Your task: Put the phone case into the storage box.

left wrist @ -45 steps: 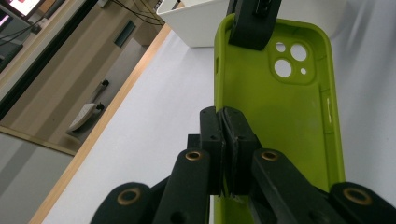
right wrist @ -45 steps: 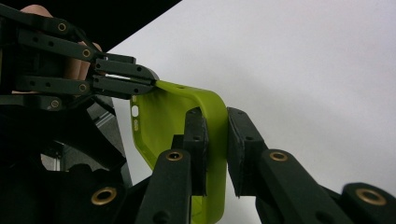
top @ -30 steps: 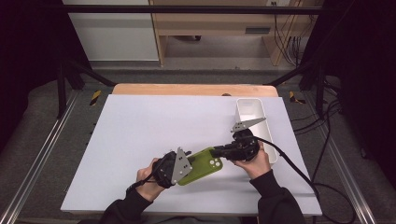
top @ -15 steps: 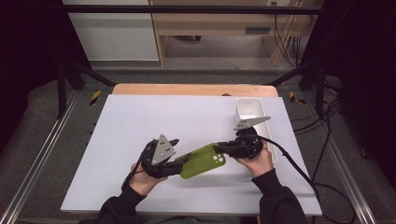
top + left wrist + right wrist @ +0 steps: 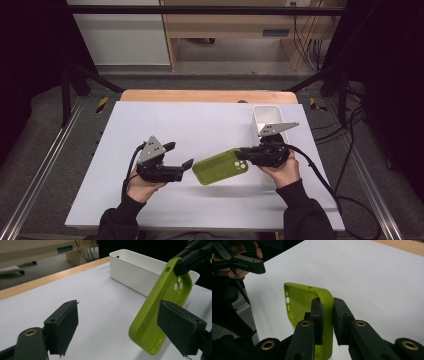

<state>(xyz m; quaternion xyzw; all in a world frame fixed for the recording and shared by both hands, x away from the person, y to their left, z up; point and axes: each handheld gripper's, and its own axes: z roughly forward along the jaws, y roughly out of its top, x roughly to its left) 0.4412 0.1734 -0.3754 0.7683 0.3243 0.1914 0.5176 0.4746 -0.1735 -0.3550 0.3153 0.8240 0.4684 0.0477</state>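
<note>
Hands come in from the near edge of the white table (image 5: 200, 120); the left hand-held gripper (image 5: 176, 155) sits toward the near left part, its jaws spread wide and holding nothing, a grey three-cornered plate (image 5: 152, 148) on top; in the left gripper view the two black pads (image 5: 65, 326) stand far apart, the green case just beside the right one without touching it; the green phone case (image 5: 220, 166) hangs around the middle of the near half of the table, raised and tilted, camera holes toward its right end; the right hand-held gripper (image 5: 243, 153) pinches that end, jaws pressed on the case wall (image 5: 327, 315); a white bin (image 5: 260, 116) stands at the right edge, behind it.
</note>
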